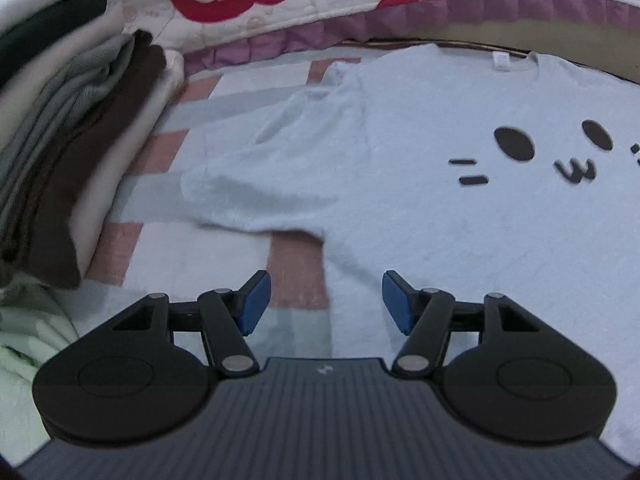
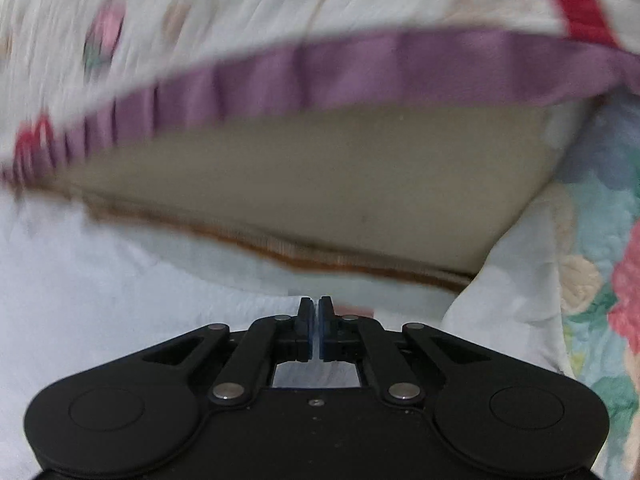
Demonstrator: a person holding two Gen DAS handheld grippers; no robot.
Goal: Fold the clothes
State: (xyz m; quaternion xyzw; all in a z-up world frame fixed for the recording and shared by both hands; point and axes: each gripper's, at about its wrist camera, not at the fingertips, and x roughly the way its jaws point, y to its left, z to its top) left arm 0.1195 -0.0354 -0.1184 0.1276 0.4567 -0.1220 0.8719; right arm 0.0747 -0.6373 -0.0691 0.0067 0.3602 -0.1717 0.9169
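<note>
Fingers of the left gripper (image 1: 326,300) are standing apart, holding nothing, hovering over the side edge of the pale blue T-shirt (image 1: 420,200) lying flat, face up, on the checked bed cover (image 1: 296,256). Right gripper (image 2: 315,326) fingers are pressing together; whether cloth is pinched between them cannot be told. Shirt is looking light, soft and limp, likely sagging when lifted; sleeve (image 1: 256,168) and hem look like sensible holds. Stack of folded clothes (image 1: 72,160) is sitting beside the sleeve; a quilt with purple trim (image 1: 400,16) is crowding the collar end.
</note>
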